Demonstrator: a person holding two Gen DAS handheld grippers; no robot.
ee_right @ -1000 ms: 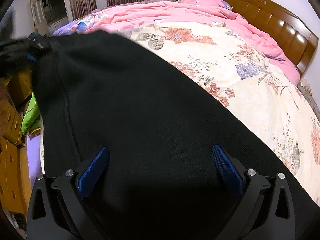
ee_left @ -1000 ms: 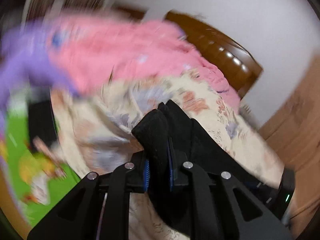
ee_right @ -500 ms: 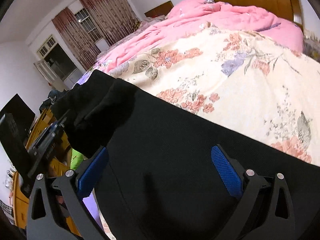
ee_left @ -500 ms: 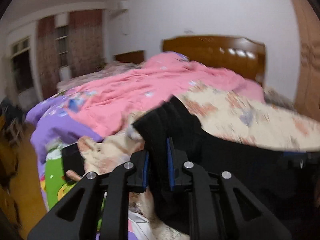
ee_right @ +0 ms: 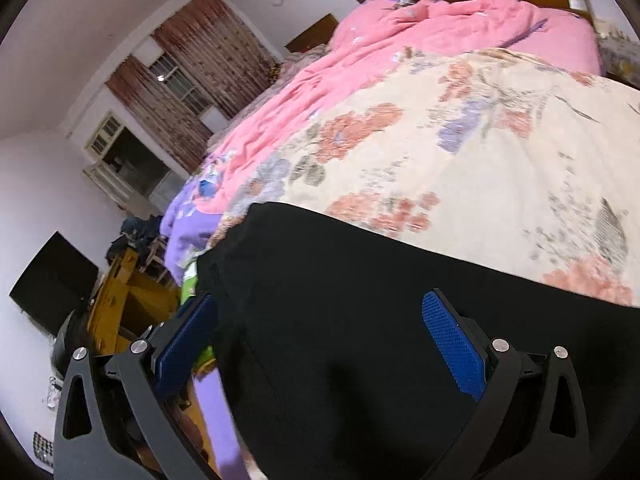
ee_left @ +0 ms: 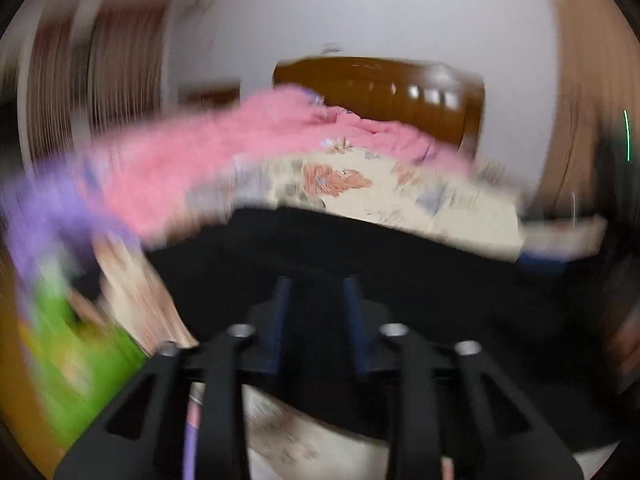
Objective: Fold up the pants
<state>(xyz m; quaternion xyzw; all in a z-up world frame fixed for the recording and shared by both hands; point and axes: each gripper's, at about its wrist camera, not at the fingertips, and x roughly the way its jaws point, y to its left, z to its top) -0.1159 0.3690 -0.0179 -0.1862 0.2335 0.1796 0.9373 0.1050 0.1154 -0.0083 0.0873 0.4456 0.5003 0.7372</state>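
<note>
The black pants lie spread across the near edge of the floral quilt. The left wrist view is blurred by motion. My left gripper sits low over the pants with its jaws opening; a gap shows between the blue pads, the dark cloth lies under and between them, and neither pad presses on it. In the right wrist view the pants fill the lower half. My right gripper hovers over them, wide open, with nothing pinched between its blue pads.
A pink quilt covers the far side of the bed up to the wooden headboard. Purple bedding hangs at the left corner. Yellow wooden furniture and a dark screen stand left of the bed.
The left gripper was shut on a bunched fold of the pants; now its jaws stand apart and the cloth lies flat. The right view has rolled; the bunched fold no longer shows there.
</note>
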